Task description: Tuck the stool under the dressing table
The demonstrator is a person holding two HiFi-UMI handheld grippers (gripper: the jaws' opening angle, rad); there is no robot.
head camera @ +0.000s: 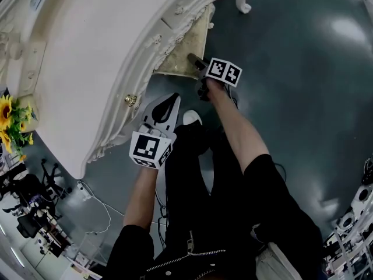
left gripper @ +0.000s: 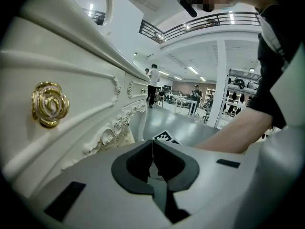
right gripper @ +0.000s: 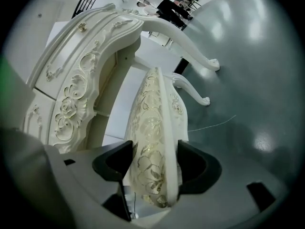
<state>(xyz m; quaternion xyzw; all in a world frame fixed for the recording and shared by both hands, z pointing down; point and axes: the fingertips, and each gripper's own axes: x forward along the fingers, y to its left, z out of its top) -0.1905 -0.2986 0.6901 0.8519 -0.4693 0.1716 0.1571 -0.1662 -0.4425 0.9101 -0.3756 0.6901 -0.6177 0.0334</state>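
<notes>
Nearest to the person, the left gripper (head camera: 170, 101) is held with its jaws together and nothing between them. It sits just beside the carved front of the dressing table (head camera: 99, 57), near a gold rose knob (left gripper: 50, 104), and it seems to be kept out of the way. Further out, the right gripper (head camera: 198, 63) is seen with its jaws clamped on the near edge of the seat of the stool (right gripper: 152, 142), probably so that it can be pushed inwards. The stool is found partly under the front edge of the tabletop, with its near part showing. Sunflowers (head camera: 9, 124) are placed at the left edge of the tabletop. The floor (head camera: 303, 69) is dark grey and glossy, and lamps are reflected in it. Beyond, a large bright hall with standing people (left gripper: 153, 85) can be seen.
</notes>
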